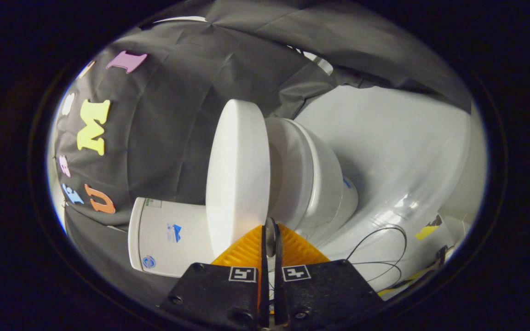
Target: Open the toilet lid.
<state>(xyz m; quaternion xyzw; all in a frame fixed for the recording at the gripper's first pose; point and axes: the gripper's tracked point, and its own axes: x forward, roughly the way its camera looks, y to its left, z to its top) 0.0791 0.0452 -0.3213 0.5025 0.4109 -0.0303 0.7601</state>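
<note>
Black cloth wall [177,115]; glossy white floor [398,147]

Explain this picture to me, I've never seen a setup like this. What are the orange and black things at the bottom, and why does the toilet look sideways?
The camera rides on a hand-held gripper and looks forward along its two fingers, the orange wedges on black blocks. A person is carrying it, so the view is rolled and the toilet looks tipped over. The fingers are nearly together, pinching the edge of the white lid, which is lifted well away from the seat and bowl. The tank lies behind the lid. Black cloth forms the booth wall, and thin black cables trail across the glossy white floor.
</note>
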